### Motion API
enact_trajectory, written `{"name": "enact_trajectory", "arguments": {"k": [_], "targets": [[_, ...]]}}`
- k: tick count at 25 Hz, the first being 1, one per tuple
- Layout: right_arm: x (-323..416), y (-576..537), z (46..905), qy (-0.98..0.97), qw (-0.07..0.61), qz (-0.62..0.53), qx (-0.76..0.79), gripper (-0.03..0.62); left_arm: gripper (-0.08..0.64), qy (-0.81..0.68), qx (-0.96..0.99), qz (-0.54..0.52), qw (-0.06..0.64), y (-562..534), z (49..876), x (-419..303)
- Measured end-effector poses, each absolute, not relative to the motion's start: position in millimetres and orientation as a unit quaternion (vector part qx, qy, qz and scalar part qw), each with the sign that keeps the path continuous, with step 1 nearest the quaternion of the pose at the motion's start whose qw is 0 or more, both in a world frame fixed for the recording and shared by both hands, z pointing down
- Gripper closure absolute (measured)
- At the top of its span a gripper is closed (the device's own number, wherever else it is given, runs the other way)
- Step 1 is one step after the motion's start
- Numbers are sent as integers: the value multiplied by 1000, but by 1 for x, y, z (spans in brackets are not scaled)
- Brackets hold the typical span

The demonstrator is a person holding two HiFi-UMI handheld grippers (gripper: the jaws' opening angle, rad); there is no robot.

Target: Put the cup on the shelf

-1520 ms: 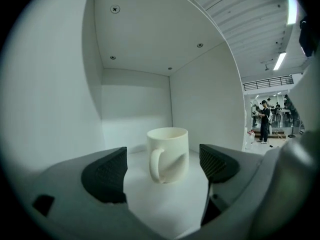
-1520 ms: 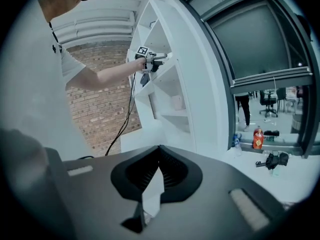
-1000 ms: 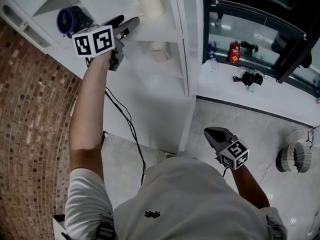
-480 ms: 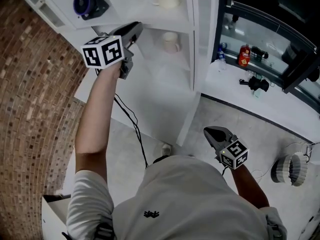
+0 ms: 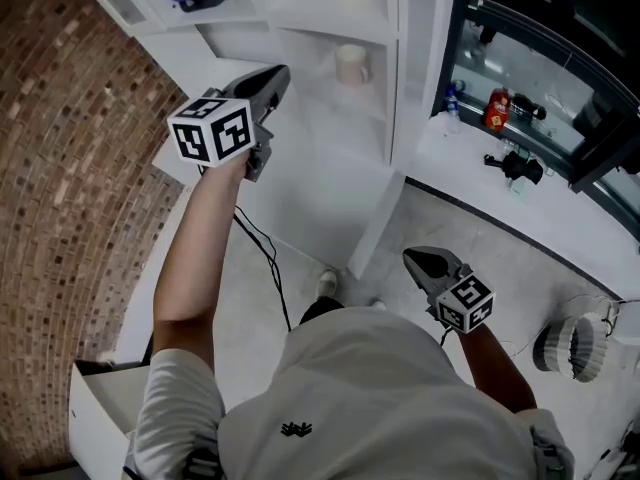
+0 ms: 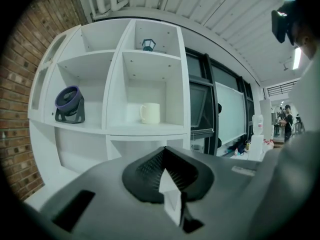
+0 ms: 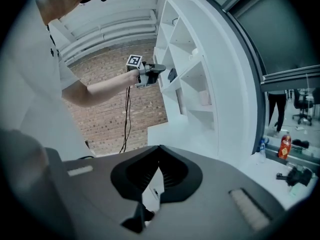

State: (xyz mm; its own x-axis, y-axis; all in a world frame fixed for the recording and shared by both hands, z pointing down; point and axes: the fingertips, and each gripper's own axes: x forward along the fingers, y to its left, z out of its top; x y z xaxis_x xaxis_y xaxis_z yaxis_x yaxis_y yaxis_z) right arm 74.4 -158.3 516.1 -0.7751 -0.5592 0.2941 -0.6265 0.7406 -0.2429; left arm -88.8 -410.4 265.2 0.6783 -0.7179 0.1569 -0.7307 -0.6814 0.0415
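My left tool (image 5: 278, 73) has drawn back and down from the shelf (image 6: 145, 130), its jaws just clenched empty. The cup (image 6: 150, 113) stands there. Right tool (image 5: 414, 259) is clenched, empty.

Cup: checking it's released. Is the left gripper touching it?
Apart. The left gripper view shows the cup standing alone on the shelf, clear space between it and the left gripper's just-closed, empty jaws.

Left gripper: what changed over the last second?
The left gripper drew back from the shelf and came lower, away from the cup. Its jaws have just been closing and now stand shut on nothing. Nothing was grasped or let go. Unchanged: the cup stands on the shelf, the fan sits in the next compartment, and the right gripper stays low and shut.
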Motion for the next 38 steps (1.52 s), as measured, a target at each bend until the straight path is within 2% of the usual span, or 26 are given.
{"name": "enact_trajectory", "arguments": {"k": [38], "targets": [[99, -141, 522, -933, 98, 162, 306, 580, 554, -422, 881, 155, 148, -215, 485, -73]]}}
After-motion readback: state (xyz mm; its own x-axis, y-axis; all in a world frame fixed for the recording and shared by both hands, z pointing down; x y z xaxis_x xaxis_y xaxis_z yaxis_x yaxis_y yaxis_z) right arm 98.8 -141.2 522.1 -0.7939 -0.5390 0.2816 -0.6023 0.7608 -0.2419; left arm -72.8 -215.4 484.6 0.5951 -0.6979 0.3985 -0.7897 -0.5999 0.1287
